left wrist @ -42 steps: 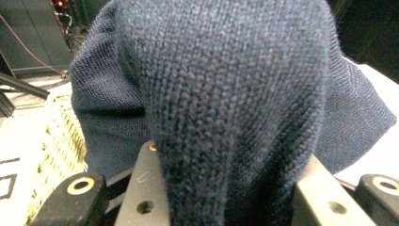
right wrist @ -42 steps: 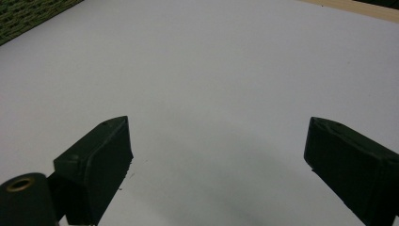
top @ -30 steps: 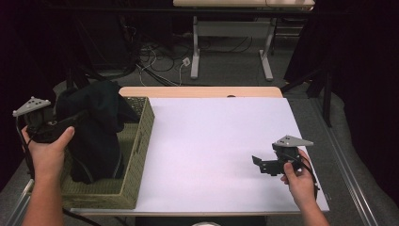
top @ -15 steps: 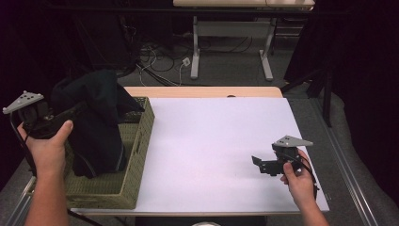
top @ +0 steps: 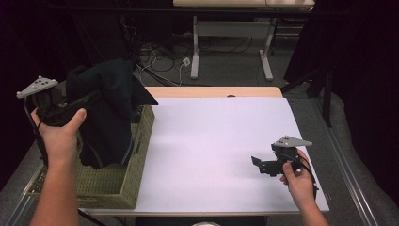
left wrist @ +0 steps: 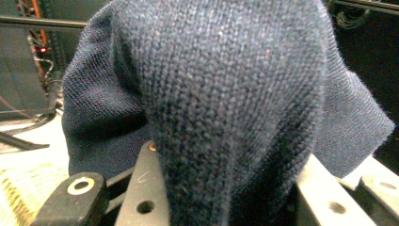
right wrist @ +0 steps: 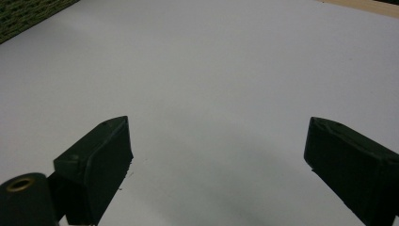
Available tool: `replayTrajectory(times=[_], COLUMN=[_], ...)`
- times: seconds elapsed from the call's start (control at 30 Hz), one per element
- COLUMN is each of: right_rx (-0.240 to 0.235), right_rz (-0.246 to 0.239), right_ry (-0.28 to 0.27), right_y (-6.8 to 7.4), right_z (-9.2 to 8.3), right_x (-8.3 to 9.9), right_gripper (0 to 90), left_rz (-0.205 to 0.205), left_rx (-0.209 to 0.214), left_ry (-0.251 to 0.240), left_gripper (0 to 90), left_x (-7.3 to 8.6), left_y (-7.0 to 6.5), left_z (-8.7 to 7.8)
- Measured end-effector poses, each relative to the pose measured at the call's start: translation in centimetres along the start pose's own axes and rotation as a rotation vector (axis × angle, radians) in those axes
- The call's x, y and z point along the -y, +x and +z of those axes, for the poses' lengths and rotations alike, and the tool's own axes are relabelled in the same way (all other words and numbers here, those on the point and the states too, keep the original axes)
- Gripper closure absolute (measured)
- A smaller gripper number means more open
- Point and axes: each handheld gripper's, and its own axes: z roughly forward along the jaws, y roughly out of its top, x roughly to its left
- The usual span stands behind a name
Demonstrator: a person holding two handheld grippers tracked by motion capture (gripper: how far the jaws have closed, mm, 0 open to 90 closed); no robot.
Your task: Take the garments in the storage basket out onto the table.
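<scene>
High view: left hand-held gripper point(top: 82, 104) holds sweater point(top: 110, 110) above basket point(top: 113, 181).

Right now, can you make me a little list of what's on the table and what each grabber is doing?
table: white top, mostly bare
basket: woven, olive-green, at the table's left edge
garment: dark navy knitted sweater, lifted up, its lower part hanging into the basket
left gripper: raised above the basket, shut on the sweater; knit bunched between its jaws in the left gripper view
right gripper: low over the table's right side, jaws wide apart, holding nothing
</scene>
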Motion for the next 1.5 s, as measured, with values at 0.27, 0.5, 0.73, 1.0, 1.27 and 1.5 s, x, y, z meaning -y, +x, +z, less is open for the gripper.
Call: replayTrajectory(times=[0.27,0.5,0.73,1.0,1.27,1.5], right_rx=[0.004,0.006,0.001,-0.003,-0.006,-0.006], right_rz=[0.002,-0.006,0.001,0.001,0.000,0.011], right_ry=[-0.005,-0.001,-0.006,-0.012,-0.012,-0.010], right_y=[0.0,-0.1,-0.1,-0.2,-0.3,-0.3], right_z=[0.0,0.0,0.0,-0.1,-0.1,0.0], right_x=[0.0,0.0,0.0,0.0,0.0,0.0], right_gripper=[7.8,7.8,7.8,7.8,7.8,7.8], left_rz=[0.015,0.033,0.070,0.086,0.102,0.119], left_rx=[0.044,0.081,0.105,0.154,0.173,0.178], left_ry=[0.005,0.019,0.039,0.049,0.061,0.061], left_gripper=[71.0,71.0,71.0,71.0,71.0,71.0], left_x=[0.0,0.1,-0.5,-0.9,-1.0,-1.7], left_y=[-1.6,-3.0,-4.9,-7.1,-8.8,-9.8], left_z=[1.4,2.6,4.2,5.9,7.3,7.6])
